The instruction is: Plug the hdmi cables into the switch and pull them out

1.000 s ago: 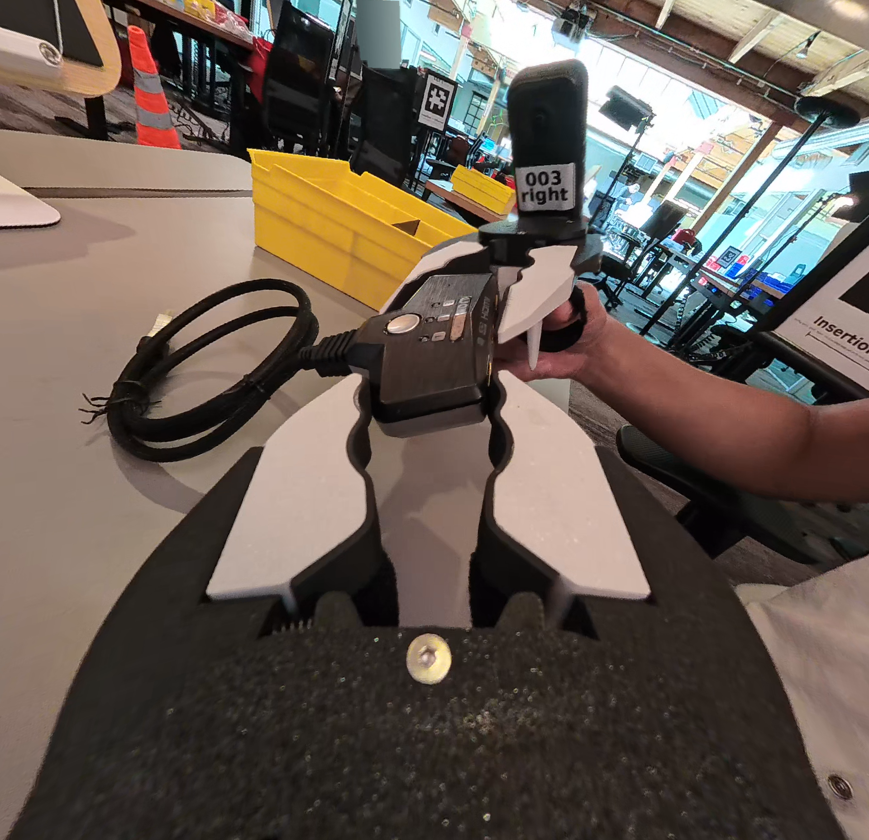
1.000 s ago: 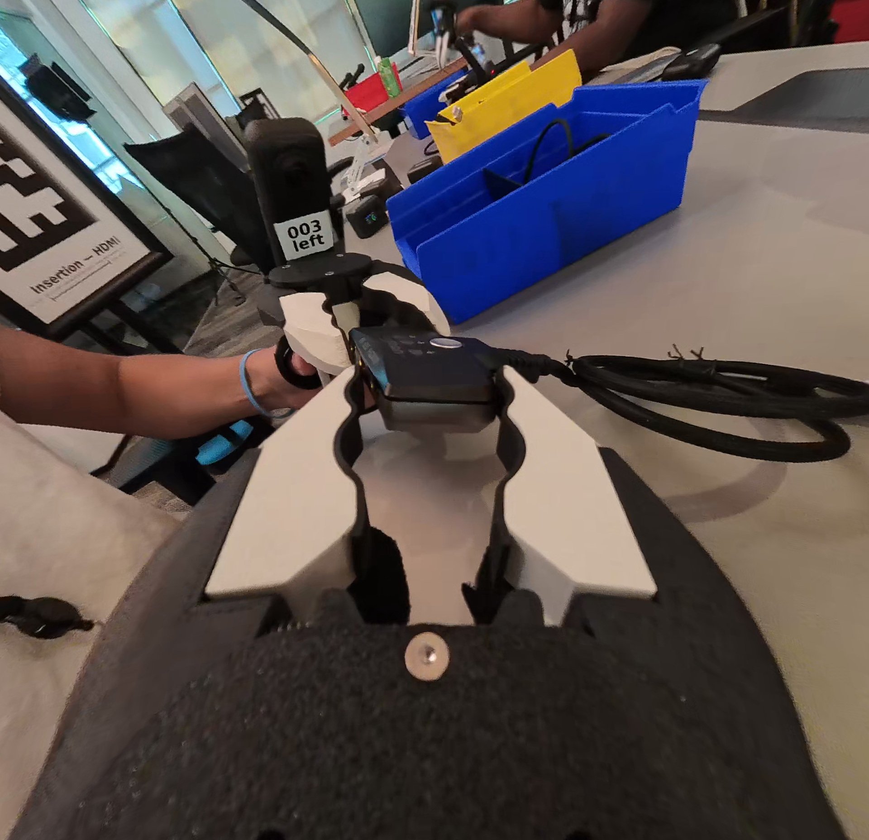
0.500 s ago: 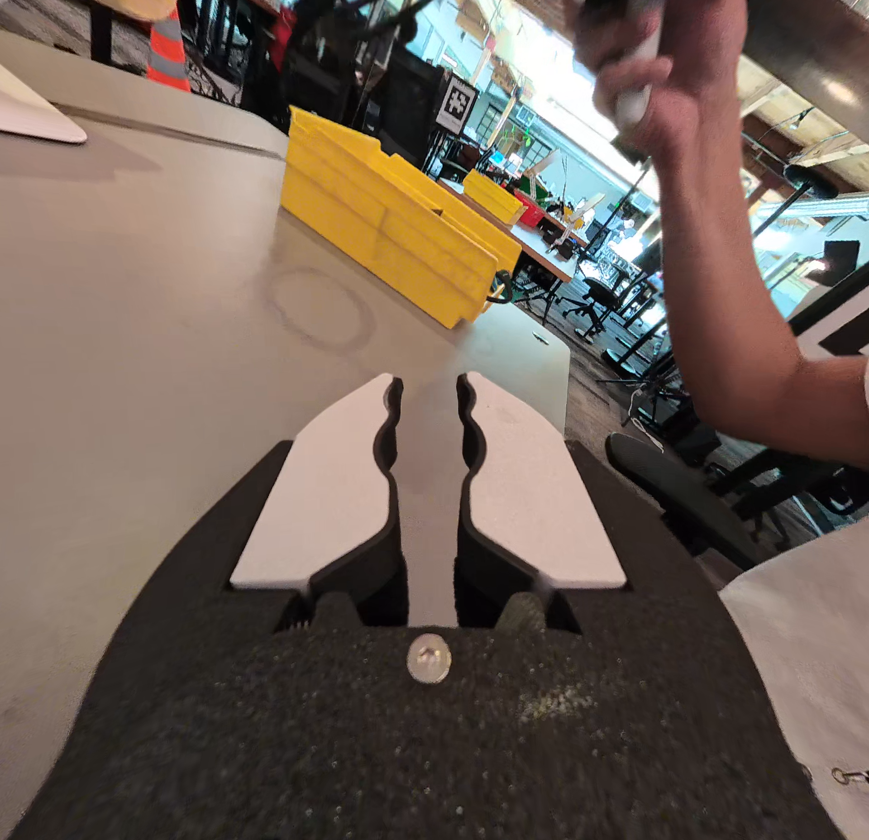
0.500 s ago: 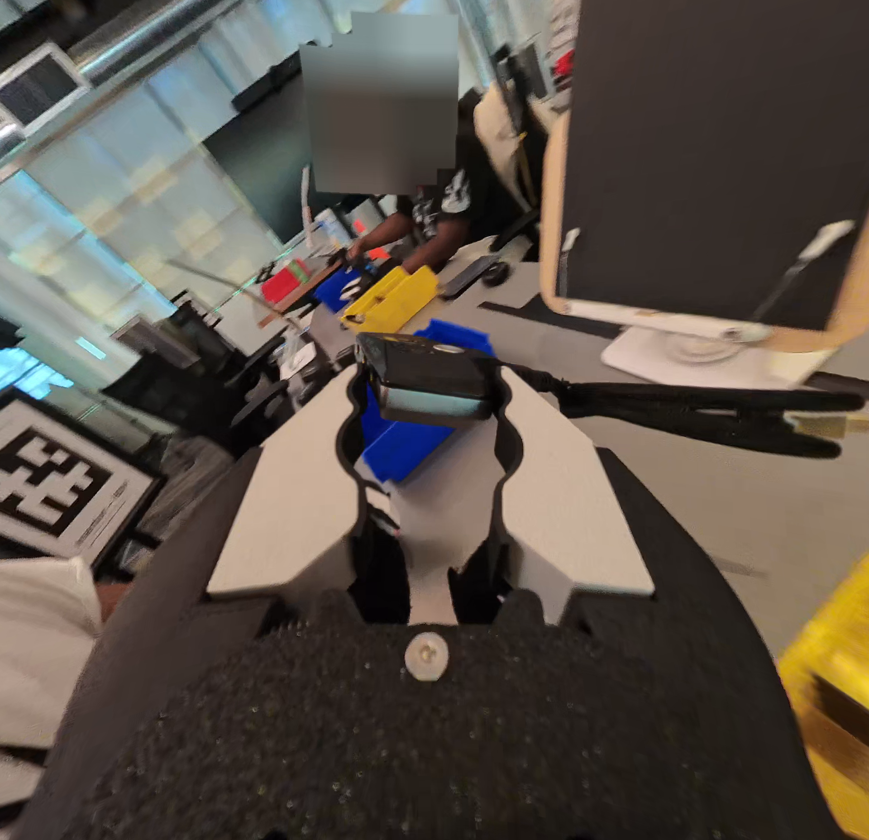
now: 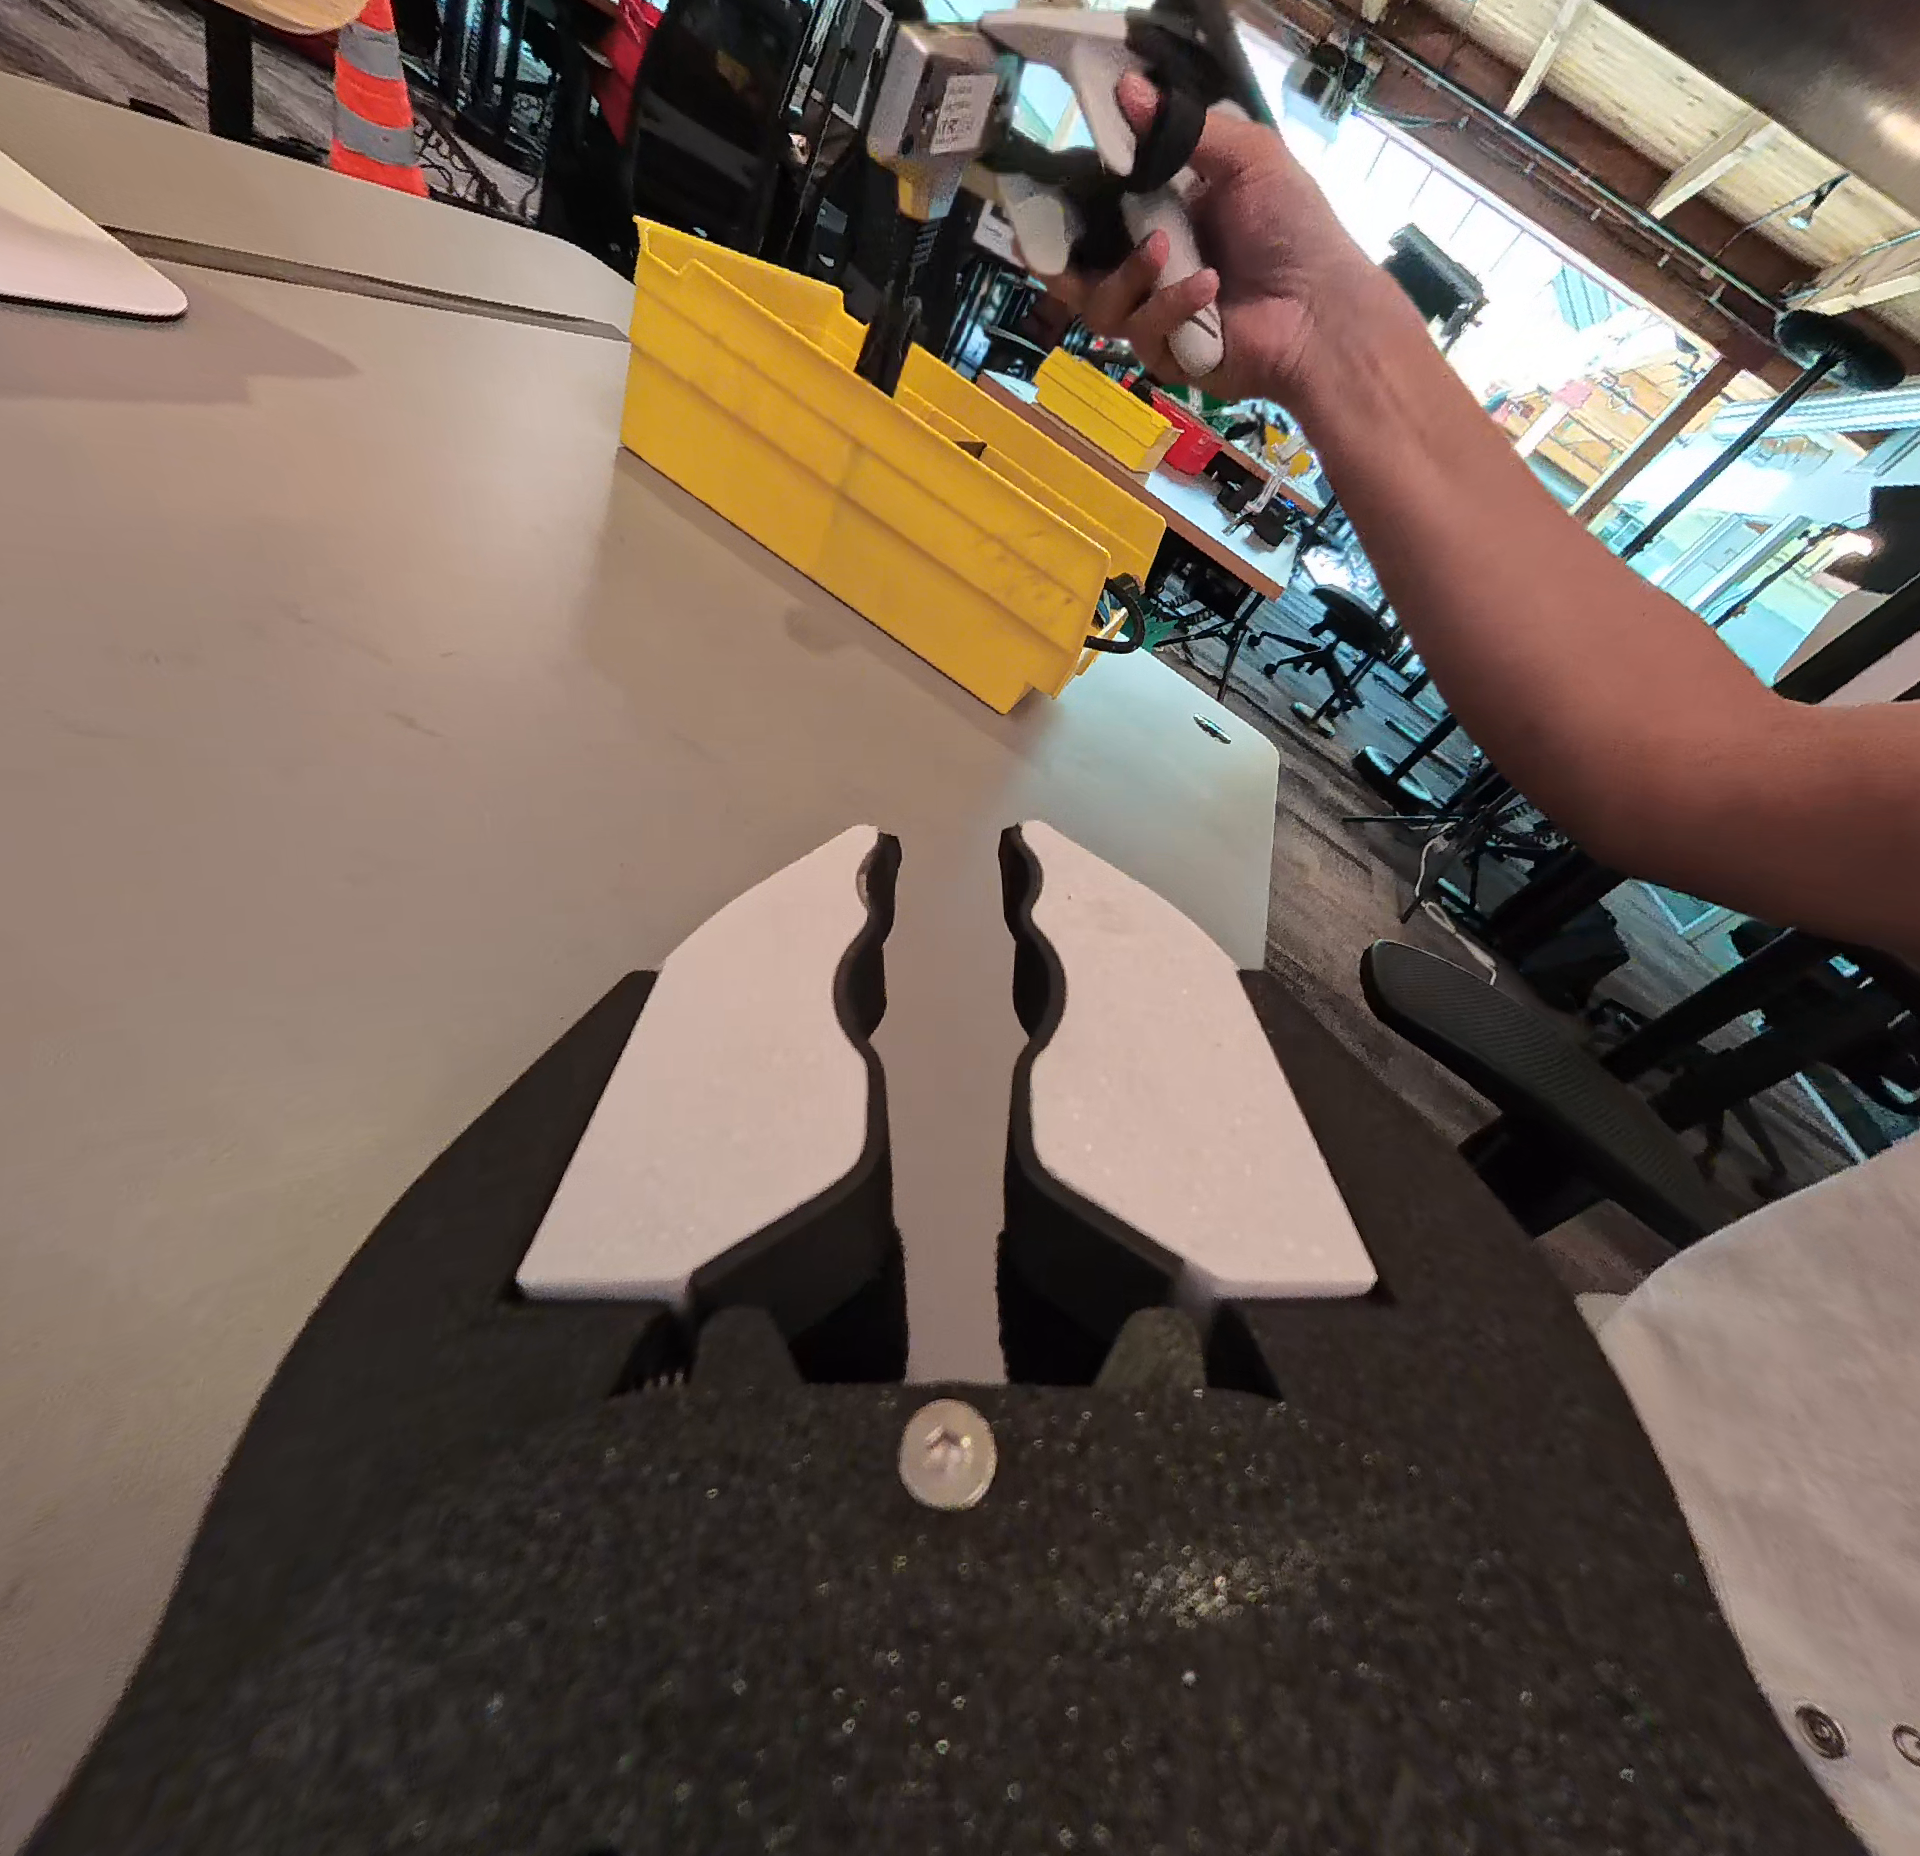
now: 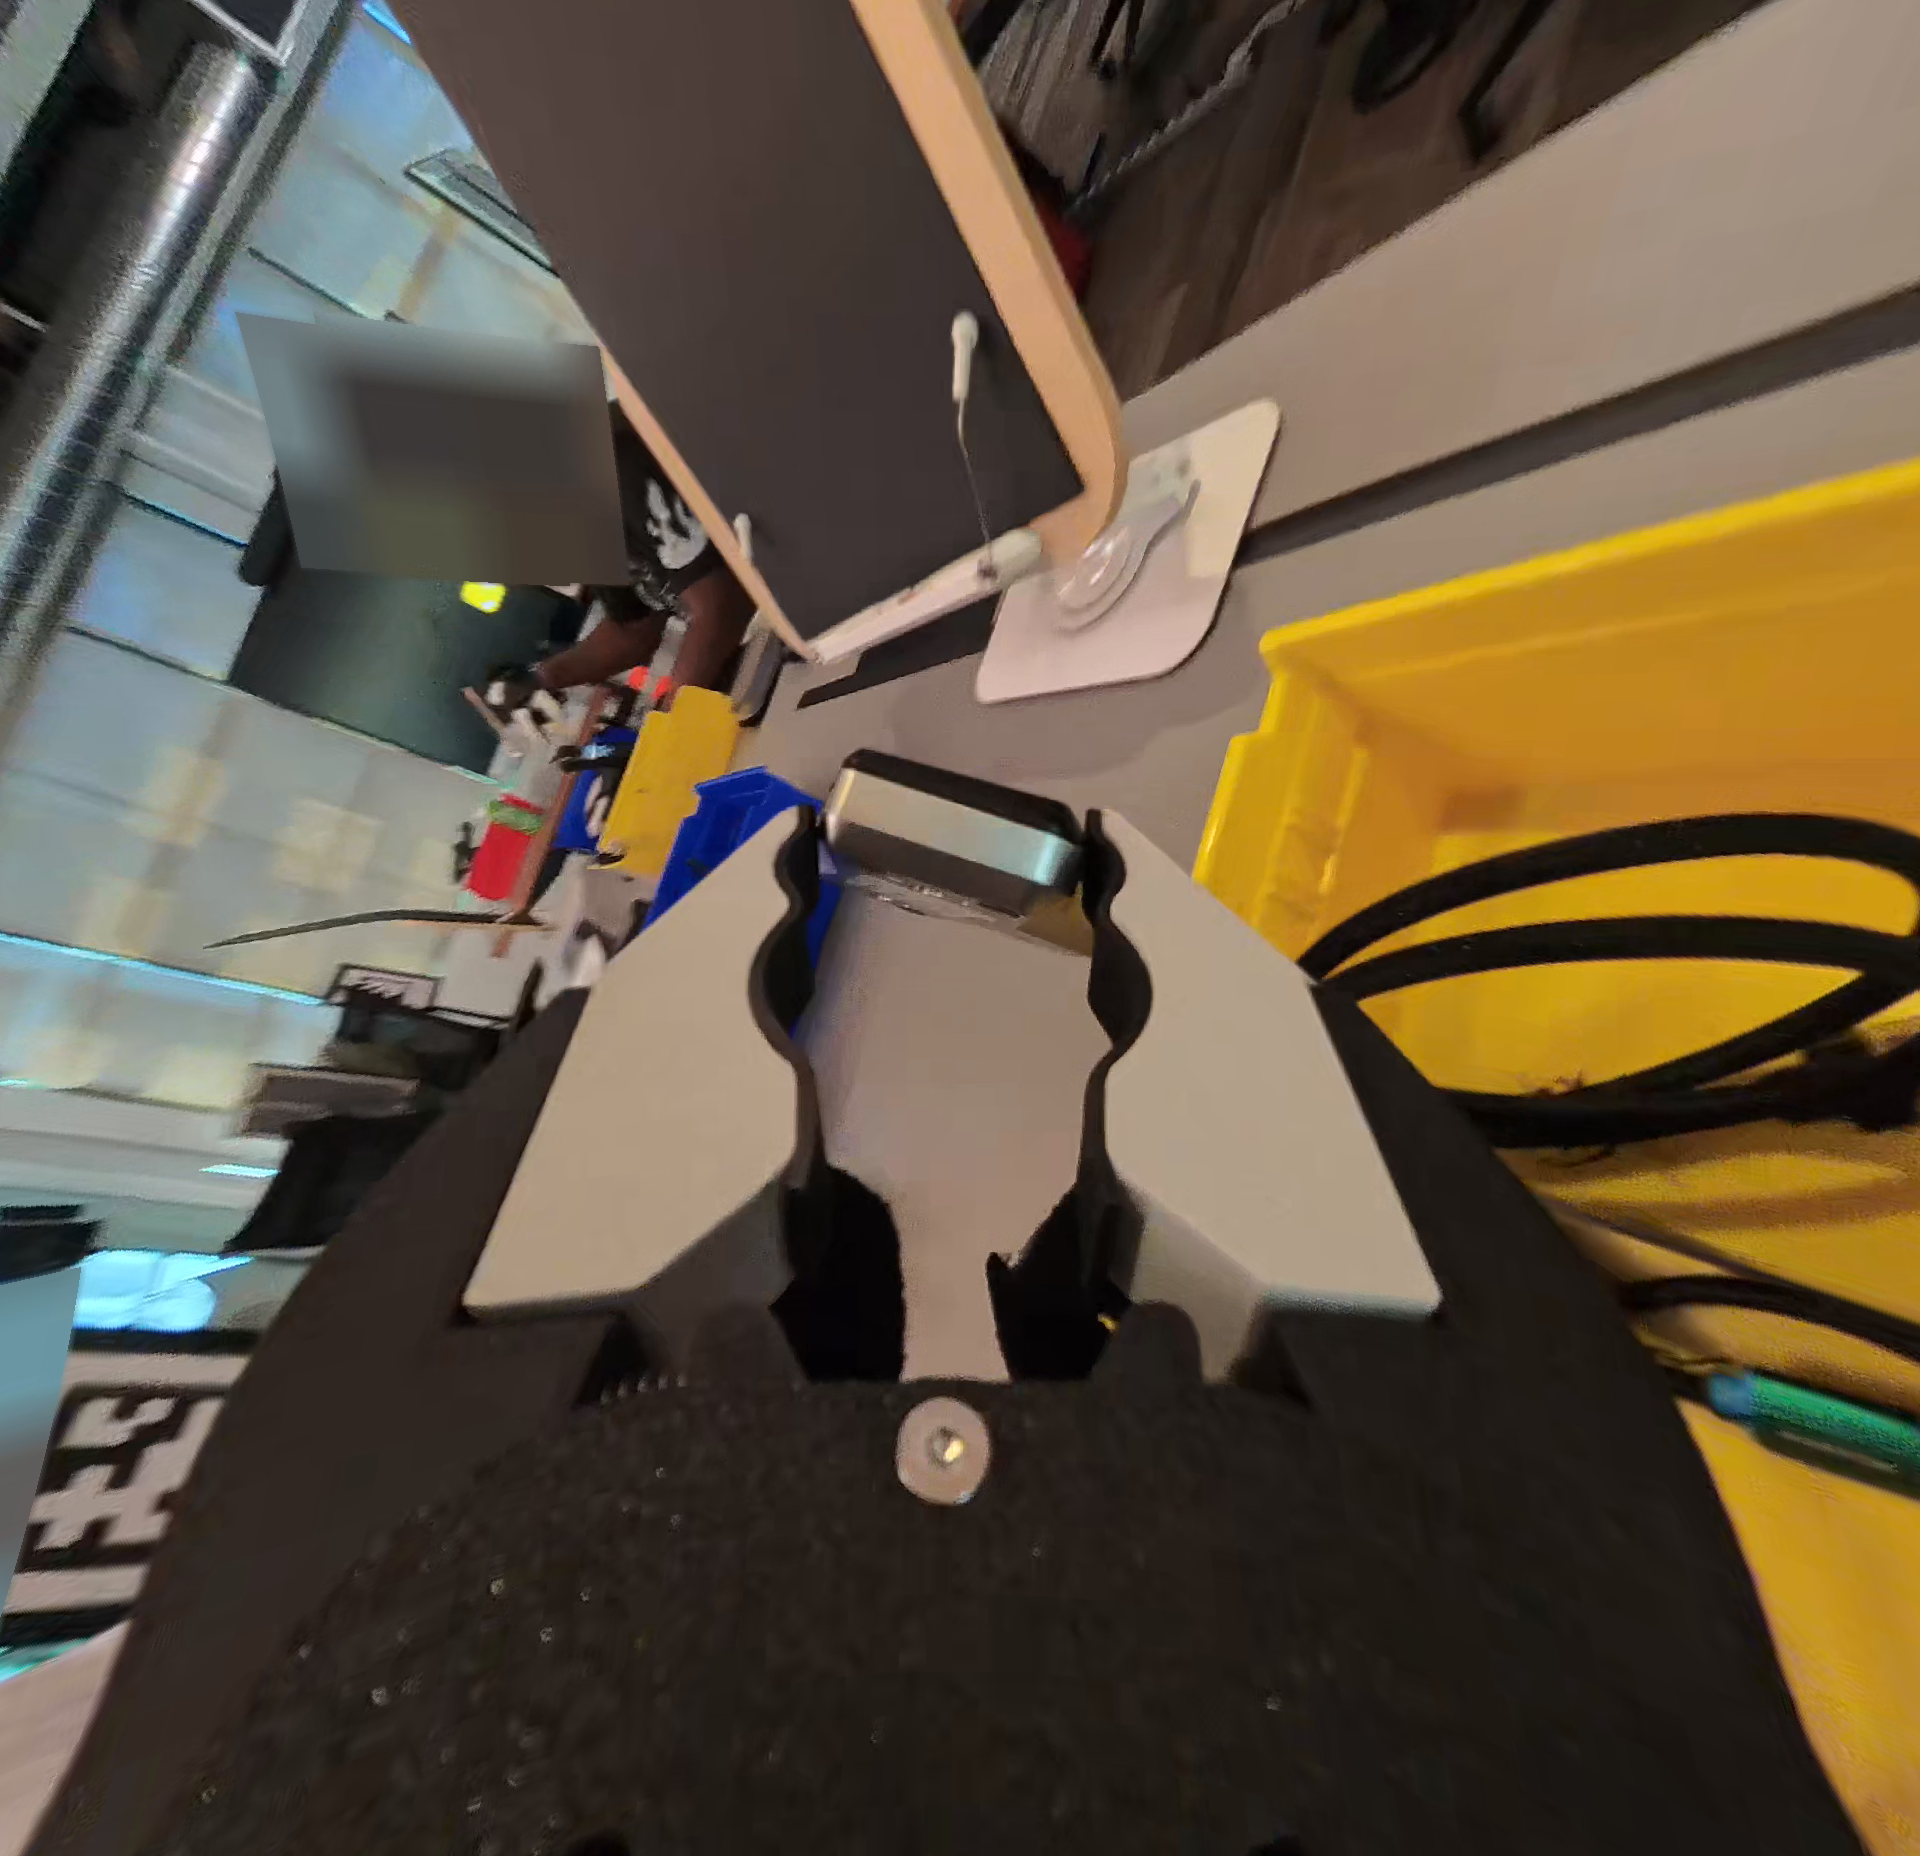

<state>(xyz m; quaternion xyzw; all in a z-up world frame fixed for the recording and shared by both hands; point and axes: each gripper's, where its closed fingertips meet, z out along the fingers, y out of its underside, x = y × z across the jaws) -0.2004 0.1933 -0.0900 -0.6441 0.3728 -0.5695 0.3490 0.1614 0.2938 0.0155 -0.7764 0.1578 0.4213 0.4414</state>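
Note:
My right gripper (image 6: 951, 830) is shut on the dark HDMI switch (image 6: 956, 845) and holds it tilted above the yellow bin (image 6: 1558, 611). The switch's black cable (image 6: 1610, 975) lies coiled inside that bin. In the left wrist view the right gripper (image 5: 1049, 92) is high above the yellow bin (image 5: 862, 518), held by a hand, with the switch (image 5: 925, 113) in it and the cable (image 5: 894, 341) hanging down into the bin. My left gripper (image 5: 948, 835) is empty, low over the grey table (image 5: 364, 715), its jaws a narrow gap apart.
A dark board on a white stand base (image 6: 1132, 580) stands behind the bin. A blue bin (image 6: 738, 819) and a small yellow one sit farther off. A green-tipped item (image 6: 1808, 1411) lies in the yellow bin. The table edge (image 5: 1262, 798) and a chair (image 5: 1538, 1058) are to the right. Tip to tip, the grippers are about 40 centimeters apart.
My left gripper let go of the switch and its jaws narrowed. My right gripper lifted the switch and cable off the table and swung them over the yellow bin.

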